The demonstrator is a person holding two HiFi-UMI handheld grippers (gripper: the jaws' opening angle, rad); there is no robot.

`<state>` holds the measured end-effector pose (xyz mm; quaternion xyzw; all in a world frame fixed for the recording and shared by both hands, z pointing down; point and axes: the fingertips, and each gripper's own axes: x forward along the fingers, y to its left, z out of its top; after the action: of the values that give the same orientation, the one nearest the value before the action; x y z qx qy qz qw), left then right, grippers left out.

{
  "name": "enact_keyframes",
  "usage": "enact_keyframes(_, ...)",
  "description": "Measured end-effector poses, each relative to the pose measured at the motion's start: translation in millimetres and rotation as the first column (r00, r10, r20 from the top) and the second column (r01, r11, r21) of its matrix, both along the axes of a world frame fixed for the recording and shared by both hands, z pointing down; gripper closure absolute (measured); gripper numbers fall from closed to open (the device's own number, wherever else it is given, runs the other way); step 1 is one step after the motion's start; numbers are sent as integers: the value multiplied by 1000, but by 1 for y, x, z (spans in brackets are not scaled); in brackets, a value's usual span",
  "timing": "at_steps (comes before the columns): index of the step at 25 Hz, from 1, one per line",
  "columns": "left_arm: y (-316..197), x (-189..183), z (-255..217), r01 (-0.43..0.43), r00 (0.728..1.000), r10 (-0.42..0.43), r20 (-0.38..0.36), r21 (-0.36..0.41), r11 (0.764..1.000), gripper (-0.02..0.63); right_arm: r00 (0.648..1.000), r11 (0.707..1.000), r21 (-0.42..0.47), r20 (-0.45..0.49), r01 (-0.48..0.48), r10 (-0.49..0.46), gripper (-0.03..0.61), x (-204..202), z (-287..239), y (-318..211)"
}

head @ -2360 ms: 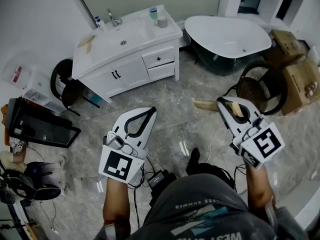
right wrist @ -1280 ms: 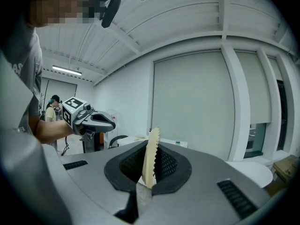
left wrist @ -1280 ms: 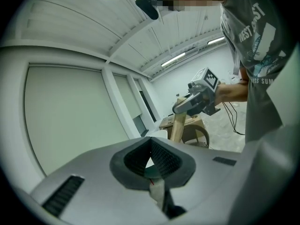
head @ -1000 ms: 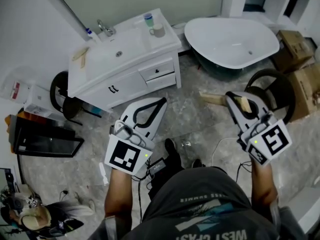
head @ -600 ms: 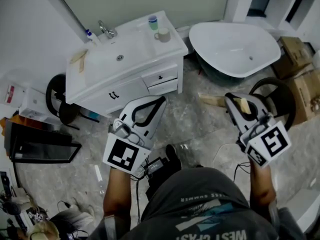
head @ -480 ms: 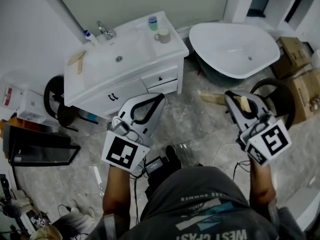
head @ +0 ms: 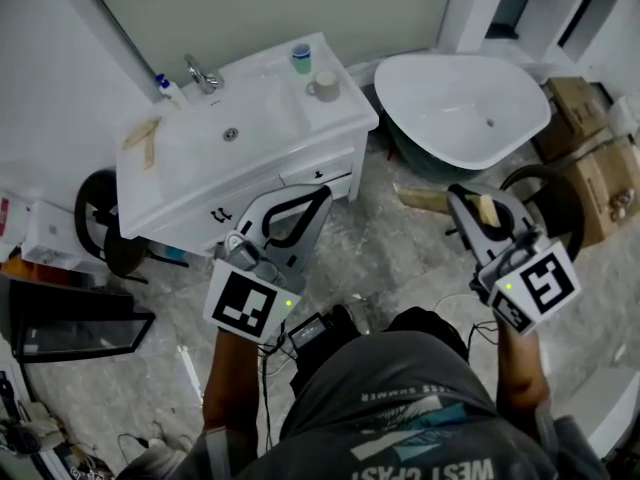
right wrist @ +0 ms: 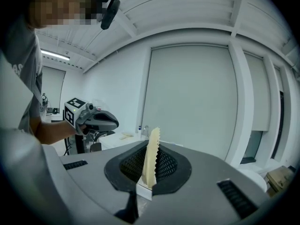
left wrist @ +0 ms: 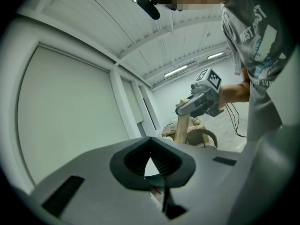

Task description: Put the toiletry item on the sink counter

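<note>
Currently: mug [head: 322, 87] stands on sink counter [head: 345, 116], contents unseen.
Right gripper [head: 470, 203] pinches comb [right wrist: 151, 149]; left gripper [head: 300, 208] pressed together.

glossy white sink counter [head: 340, 103]; matt pale wooden toiletry item [right wrist: 151, 156].

You hold your left forearm [head: 232, 378] and right forearm [head: 517, 373] out ahead of your body, well apart, with both grippers pointing forward and nearly level. Your left gripper [head: 315, 197] has its jaws closed tip to tip, with nothing between them. Your right gripper [head: 462, 203] is clamped on a thin pale comb [right wrist: 151, 156], which stands upright between the pads.
</note>
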<state>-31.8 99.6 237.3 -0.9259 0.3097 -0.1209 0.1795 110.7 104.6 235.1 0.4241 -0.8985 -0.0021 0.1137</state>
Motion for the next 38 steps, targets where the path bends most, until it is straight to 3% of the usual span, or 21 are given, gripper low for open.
enact_keyframes(9,-51,14,14,9,1000,-8,18,-31,999,612,1000,1000,-25,6,12,-12,548,15,12,-57)
enact_keyframes(23,-179,47,11,180,983,-178,39,-70,981,612,982,982,-51,54,181,-179,548,43,16,-215)
enact_keyframes(38,-258,87,15,309,947,-300,118,-66,949,612,945,947,-54,106,317,-310,548,77,22,-309)
